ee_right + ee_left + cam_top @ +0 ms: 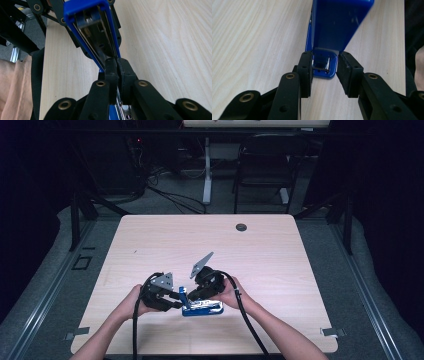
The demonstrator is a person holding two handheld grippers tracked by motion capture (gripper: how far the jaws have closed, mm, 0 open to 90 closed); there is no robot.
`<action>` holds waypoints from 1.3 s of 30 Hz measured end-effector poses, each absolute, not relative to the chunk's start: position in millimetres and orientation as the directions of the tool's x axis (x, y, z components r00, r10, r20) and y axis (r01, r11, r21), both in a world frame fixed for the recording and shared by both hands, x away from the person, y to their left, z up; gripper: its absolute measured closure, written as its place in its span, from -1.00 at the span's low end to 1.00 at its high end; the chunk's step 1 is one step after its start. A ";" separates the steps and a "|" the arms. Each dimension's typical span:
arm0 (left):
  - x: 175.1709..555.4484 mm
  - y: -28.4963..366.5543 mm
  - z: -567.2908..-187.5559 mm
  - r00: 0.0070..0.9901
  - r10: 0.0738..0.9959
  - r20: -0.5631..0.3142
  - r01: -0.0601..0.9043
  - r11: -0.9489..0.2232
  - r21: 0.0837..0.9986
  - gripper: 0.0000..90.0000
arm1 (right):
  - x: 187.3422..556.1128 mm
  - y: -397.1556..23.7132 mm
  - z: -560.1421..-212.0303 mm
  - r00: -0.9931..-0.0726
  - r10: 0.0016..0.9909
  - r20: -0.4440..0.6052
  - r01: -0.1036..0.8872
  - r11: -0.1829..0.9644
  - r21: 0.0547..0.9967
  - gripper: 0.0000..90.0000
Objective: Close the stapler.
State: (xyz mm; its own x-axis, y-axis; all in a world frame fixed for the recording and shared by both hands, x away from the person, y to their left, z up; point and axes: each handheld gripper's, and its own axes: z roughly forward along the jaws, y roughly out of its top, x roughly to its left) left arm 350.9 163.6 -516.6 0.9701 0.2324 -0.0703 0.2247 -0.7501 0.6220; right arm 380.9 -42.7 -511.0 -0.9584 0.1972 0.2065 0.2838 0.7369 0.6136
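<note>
On pale woodgrain table point(150, 245), glossy blue plastic stapler point(200, 307).

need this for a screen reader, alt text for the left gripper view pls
The left gripper clamps its two black jaws on the end of a blue plastic stapler, whose metal staple channel shows between them. The stapler lies on a pale wooden table.

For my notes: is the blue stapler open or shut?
Open: the stapler has its blue top swung up, exposing the metal staple channel.
</note>
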 end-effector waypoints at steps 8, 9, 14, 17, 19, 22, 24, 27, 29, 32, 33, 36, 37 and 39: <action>351.4 154.6 -520.8 0.973 0.223 -0.054 0.207 -0.748 0.631 0.44 | 380.6 -45.6 -510.6 -0.958 0.199 0.208 0.286 0.737 0.613 0.95; 352.0 154.4 -521.0 0.975 0.216 -0.058 0.203 -0.747 0.633 0.44 | 380.9 -46.4 -510.4 -0.957 0.199 0.209 0.287 0.736 0.612 0.95; 352.8 151.1 -521.7 0.977 0.206 -0.053 0.191 -0.743 0.641 0.45 | 380.4 -52.7 -507.5 -0.953 0.215 0.215 0.303 0.723 0.620 0.94; 354.2 146.5 -520.8 0.980 0.193 -0.051 0.181 -0.754 0.631 0.46 | 380.3 -58.5 -506.1 -0.951 0.224 0.213 0.308 0.731 0.609 0.94; 354.7 142.5 -521.0 0.981 0.189 -0.038 0.171 -0.759 0.628 0.46 | 380.5 -64.6 -505.7 -0.949 0.234 0.211 0.315 0.727 0.610 0.93; 356.2 137.8 -521.0 0.983 0.181 -0.034 0.162 -0.769 0.618 0.46 | 380.5 -72.6 -504.9 -0.944 0.249 0.217 0.330 0.724 0.606 0.93; 356.5 135.5 -521.1 0.983 0.179 -0.030 0.160 -0.774 0.613 0.46 | 380.0 -77.8 -504.7 -0.941 0.261 0.216 0.339 0.722 0.603 0.93; 356.6 132.4 -521.1 0.983 0.179 -0.027 0.159 -0.779 0.607 0.47 | 380.3 -83.0 -504.9 -0.937 0.272 0.217 0.348 0.722 0.598 0.93; 356.4 131.0 -521.3 0.983 0.181 -0.027 0.160 -0.780 0.605 0.47 | 380.2 -88.3 -504.9 -0.932 0.287 0.221 0.362 0.715 0.598 0.92; 356.4 129.3 -520.7 0.985 0.173 -0.018 0.149 -0.789 0.596 0.47 | 380.3 -92.6 -504.3 -0.929 0.294 0.225 0.370 0.711 0.598 0.92; 356.1 128.3 -521.2 0.985 0.174 -0.014 0.148 -0.788 0.597 0.47 | 380.2 -96.9 -502.8 -0.927 0.302 0.222 0.374 0.713 0.593 0.91; 356.0 127.0 -519.9 0.985 0.174 -0.003 0.144 -0.803 0.579 0.47 | 379.8 -100.4 -502.0 -0.924 0.311 0.222 0.381 0.706 0.597 0.91; 356.6 126.0 -521.5 0.986 0.167 -0.012 0.141 -0.794 0.591 0.47 | 379.6 -102.1 -501.7 -0.922 0.315 0.224 0.385 0.706 0.595 0.91; 356.1 123.4 -521.7 0.986 0.167 -0.003 0.137 -0.801 0.582 0.47 | 379.4 -107.9 -501.9 -0.918 0.326 0.224 0.395 0.707 0.587 0.90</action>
State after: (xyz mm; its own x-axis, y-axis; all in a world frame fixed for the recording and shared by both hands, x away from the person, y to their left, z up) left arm 356.1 123.4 -521.7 0.9860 0.1670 -0.0028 0.1374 -0.8015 0.5820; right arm 379.4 -107.9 -501.9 -0.9183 0.3262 0.2243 0.3945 0.7072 0.5867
